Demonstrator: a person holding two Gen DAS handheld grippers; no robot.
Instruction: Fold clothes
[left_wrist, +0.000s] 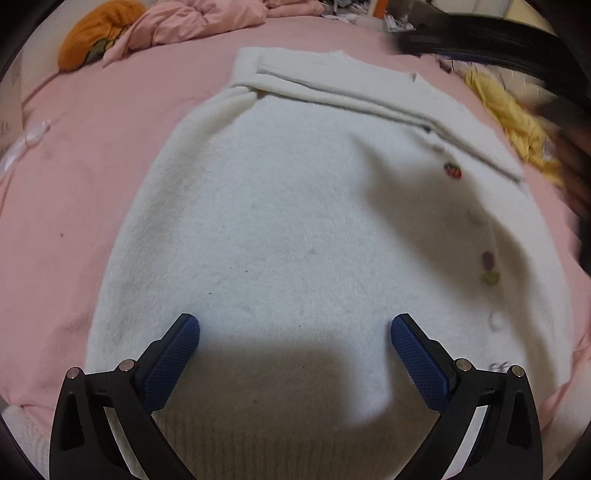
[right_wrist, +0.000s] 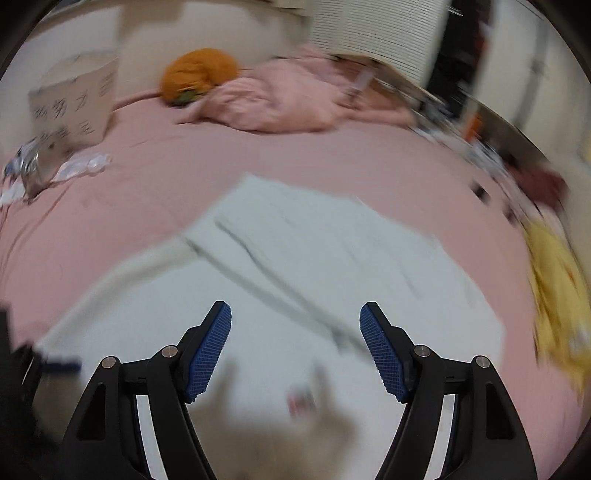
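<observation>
1. The left gripper (left_wrist: 295, 328) pointed steeply down at a white fuzzy cardigan (left_wrist: 295, 221) spread on a pink bedsheet (left_wrist: 92, 166); its two blue-padded fingers (left_wrist: 173, 362) stood spread wide, with nothing between them and only the knit beneath.
2. The cardigan lay across the middle of the bed, its ribbed hem nearest the left gripper and one sleeve (left_wrist: 369, 96) folded across the top end, toward the far edge of the bed.
3. Small fruit-shaped buttons, one a strawberry button (left_wrist: 453, 170), ran down the cardigan's right side in the left wrist view.
4. The right gripper (right_wrist: 295, 321) was tilted down over the same cardigan (right_wrist: 314, 258); its view was smeared with motion blur. Its fingers (right_wrist: 384, 358) were parted, and no cloth was caught between the pads.
5. A dark blurred shape at the right edge of the left wrist view could not be identified.
6. A yellow garment (right_wrist: 554, 295) lay crumpled near the bed's right edge.
7. A bunched pink blanket (right_wrist: 288, 99) and an orange plush toy (right_wrist: 199, 74) sat at the far edge of the bed, touching each other.
8. A cardboard box (right_wrist: 74, 103) stood at the far left corner, with crumpled plastic wrappers (right_wrist: 81, 166) just beside it.
</observation>
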